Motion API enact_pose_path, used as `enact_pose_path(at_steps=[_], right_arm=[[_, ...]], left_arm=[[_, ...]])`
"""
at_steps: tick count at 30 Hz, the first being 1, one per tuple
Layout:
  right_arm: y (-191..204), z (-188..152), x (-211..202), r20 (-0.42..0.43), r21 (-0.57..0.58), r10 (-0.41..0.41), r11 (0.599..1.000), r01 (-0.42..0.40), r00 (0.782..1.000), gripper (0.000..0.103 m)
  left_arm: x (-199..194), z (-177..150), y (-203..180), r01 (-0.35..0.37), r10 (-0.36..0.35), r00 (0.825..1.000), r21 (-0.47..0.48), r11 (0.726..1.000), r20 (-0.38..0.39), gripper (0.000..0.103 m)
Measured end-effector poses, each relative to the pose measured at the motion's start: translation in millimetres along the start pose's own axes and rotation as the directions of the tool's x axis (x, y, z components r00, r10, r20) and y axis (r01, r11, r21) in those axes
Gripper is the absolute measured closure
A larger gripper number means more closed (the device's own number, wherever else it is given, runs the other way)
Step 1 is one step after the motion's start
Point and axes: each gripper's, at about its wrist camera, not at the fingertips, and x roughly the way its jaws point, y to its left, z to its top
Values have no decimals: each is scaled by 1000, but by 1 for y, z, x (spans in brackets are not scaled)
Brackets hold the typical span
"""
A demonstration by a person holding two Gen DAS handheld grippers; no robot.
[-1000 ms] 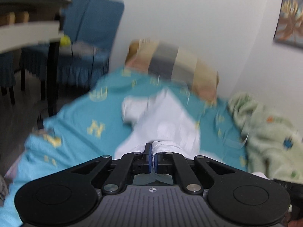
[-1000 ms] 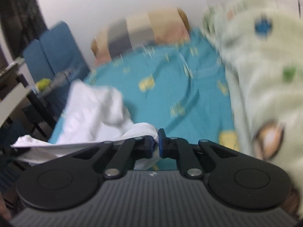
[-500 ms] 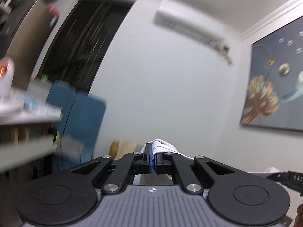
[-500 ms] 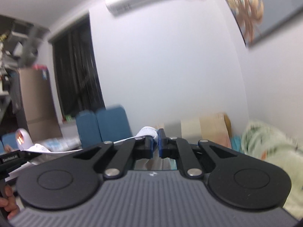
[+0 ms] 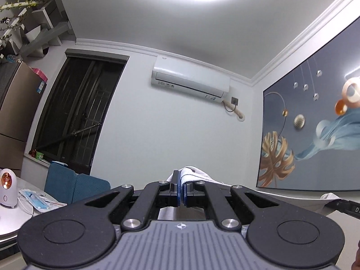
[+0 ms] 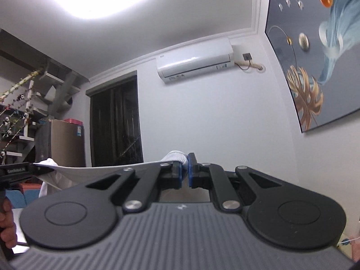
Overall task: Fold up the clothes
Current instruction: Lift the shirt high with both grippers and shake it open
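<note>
White garment (image 5: 198,175) now higher, both grippers

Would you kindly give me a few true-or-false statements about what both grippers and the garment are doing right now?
1. The left gripper is shut on the white garment. True.
2. The right gripper is open, holding nothing. False: it is shut on the same white cloth.
3. The cloth spans between the two grippers. True: in the right wrist view it runs leftward to the other gripper.
4. Both cameras look down at the bed. False: they face the wall with the air conditioner and the ceiling.
5. The window shows bright daylight. False: it is dark.
</note>
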Motion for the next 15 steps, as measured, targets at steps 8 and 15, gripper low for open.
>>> enact_pose_path(at_steps=[8, 15], right_arm=[[-28, -56, 52, -113, 30, -39, 999, 43, 993, 95], [-65, -137, 130, -256, 61, -90, 992, 109, 963, 95]], left_arm=[[9, -34, 4, -14, 13, 996, -5, 1000, -87, 100], [141, -155, 56, -67, 58, 972, -32, 997, -226, 100]])
